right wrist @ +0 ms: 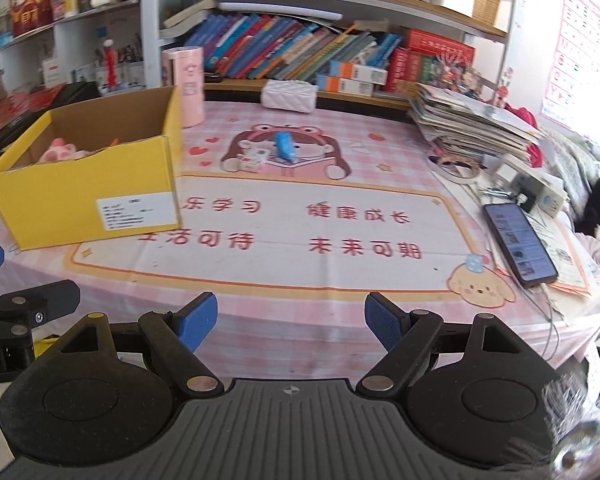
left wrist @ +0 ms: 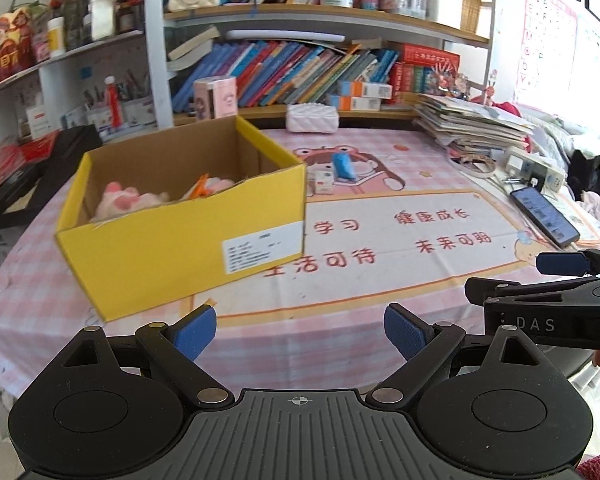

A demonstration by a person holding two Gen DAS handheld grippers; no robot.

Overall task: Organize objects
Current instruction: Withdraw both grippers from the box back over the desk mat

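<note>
both grippers stand released, jaws wide, nothing between them: left gripper (left wrist: 300, 334), right gripper (right wrist: 292, 322). one yellow cardboard box (left wrist: 172, 240) at ten o'clock holds one pink plush toy (left wrist: 128, 200). one blue toy (right wrist: 285, 146) and one small white box (right wrist: 254, 160) lie at twelve o'clock.
</note>
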